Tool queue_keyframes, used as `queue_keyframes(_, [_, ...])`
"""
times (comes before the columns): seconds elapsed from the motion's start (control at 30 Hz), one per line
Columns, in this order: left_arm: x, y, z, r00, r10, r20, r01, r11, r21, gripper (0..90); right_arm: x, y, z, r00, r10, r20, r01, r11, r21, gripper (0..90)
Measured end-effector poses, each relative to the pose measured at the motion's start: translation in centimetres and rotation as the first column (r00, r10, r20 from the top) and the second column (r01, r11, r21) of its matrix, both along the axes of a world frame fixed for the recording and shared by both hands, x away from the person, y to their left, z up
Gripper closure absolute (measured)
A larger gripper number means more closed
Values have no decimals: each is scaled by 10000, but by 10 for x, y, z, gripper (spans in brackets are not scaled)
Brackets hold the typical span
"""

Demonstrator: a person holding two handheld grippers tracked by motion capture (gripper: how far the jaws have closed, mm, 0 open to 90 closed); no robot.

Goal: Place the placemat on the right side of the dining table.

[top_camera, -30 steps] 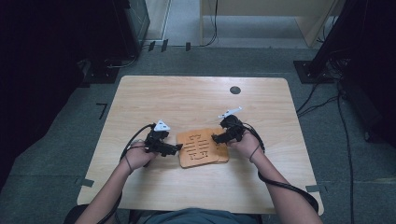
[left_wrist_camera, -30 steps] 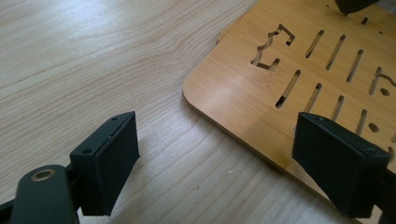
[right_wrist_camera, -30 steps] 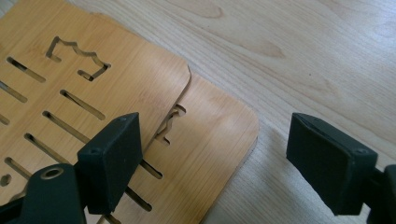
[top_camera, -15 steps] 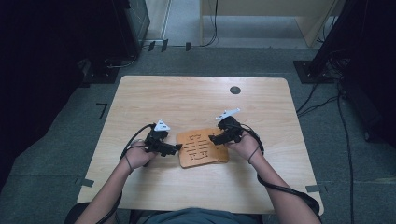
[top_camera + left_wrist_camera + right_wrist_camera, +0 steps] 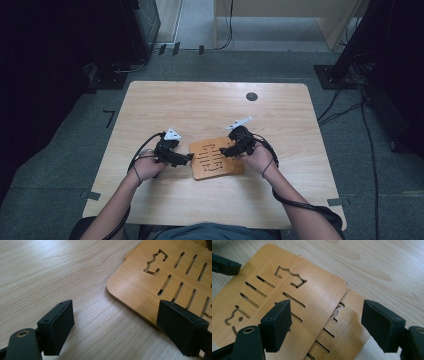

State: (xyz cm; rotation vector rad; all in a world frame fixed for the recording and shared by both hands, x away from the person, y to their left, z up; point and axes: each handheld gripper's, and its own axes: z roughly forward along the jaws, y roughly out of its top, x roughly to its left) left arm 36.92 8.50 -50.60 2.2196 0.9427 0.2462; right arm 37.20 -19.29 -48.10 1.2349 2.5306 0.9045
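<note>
Two thin bamboo boards with cut slots lie stacked, slightly offset, near the table's front middle (image 5: 216,160). In the right gripper view the top board (image 5: 317,295) overlaps the lower board (image 5: 345,332), which sticks out at the right. My left gripper (image 5: 188,158) is open at the stack's left edge. Its pads straddle the board's rounded corner (image 5: 140,282) low over the tabletop, and nothing is between them (image 5: 116,315). My right gripper (image 5: 224,150) hangs open over the stack's right part (image 5: 327,315). One left jaw tip shows far off (image 5: 224,265).
The light wooden table (image 5: 200,105) has a round dark grommet (image 5: 252,96) at the back right. Black cables trail from both grippers toward the person. Dark equipment and cables stand on the grey floor around the table.
The right gripper has edged slightly left over the boards. The left gripper and the boards stay where they were.
</note>
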Motion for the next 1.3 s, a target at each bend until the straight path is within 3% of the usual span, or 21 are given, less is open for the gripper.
queue_keyframes(0.13, [-1, -1, -3, 9999, -99, 127, 96, 9996, 260, 136, 0, 1, 0, 10000, 45, -75, -45, 10000, -7, 244])
queue_keyframes(0.37, [0, -1, -3, 9999, -90, 111, 88, 9997, 235, 136, 0, 3, -1, 9996, 88, -285, -86, 9999, 63, 262])
queue_keyframes(1.07, [0, -4, -2, 10000, -34, 32, 34, 9996, 270, 135, 6, 10, -7, 9868, 47, -1621, 78, 9971, 759, 328])
queue_keyframes(1.3, [0, -4, -3, 10000, -67, 58, 65, 9996, 274, 127, 8, 10, -6, 9861, 106, -1656, 11, 9975, 702, 333])
